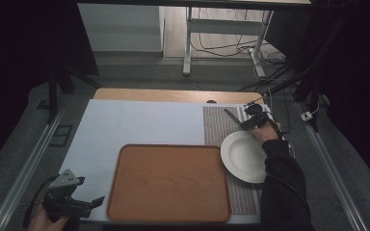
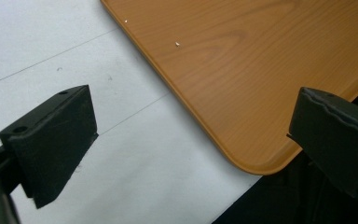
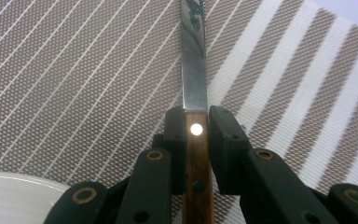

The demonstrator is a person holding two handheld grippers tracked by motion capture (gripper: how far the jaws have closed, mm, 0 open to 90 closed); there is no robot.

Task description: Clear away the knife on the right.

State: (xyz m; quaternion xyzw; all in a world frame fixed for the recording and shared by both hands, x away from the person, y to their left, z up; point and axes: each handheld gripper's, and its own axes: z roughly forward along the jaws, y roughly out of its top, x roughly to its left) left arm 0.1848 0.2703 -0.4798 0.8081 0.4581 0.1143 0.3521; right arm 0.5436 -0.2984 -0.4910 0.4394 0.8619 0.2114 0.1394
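A knife [image 3: 195, 84] with a wooden handle and steel blade is clamped in my right gripper [image 3: 196, 126], jaws shut on the handle, blade pointing away over the striped placemat [image 3: 84, 84]. From above, the right gripper [image 1: 248, 120] holds the knife [image 1: 232, 116] just beyond the white plate [image 1: 243, 156] on the placemat [image 1: 216, 126]. My left gripper [image 1: 95, 201] is open at the table's near left corner, beside the wooden tray [image 1: 168, 183]. Its jaws in the left gripper view [image 2: 189, 140] straddle the tray's rounded corner [image 2: 247, 158] with nothing between them.
A pale blue-white cover [image 1: 125, 125] lies over the table, with bare wood [image 1: 173, 95] at the far edge. Desk legs and cables [image 1: 221, 48] stand on the floor beyond. The plate's rim [image 3: 18, 196] shows at the lower left of the right gripper view.
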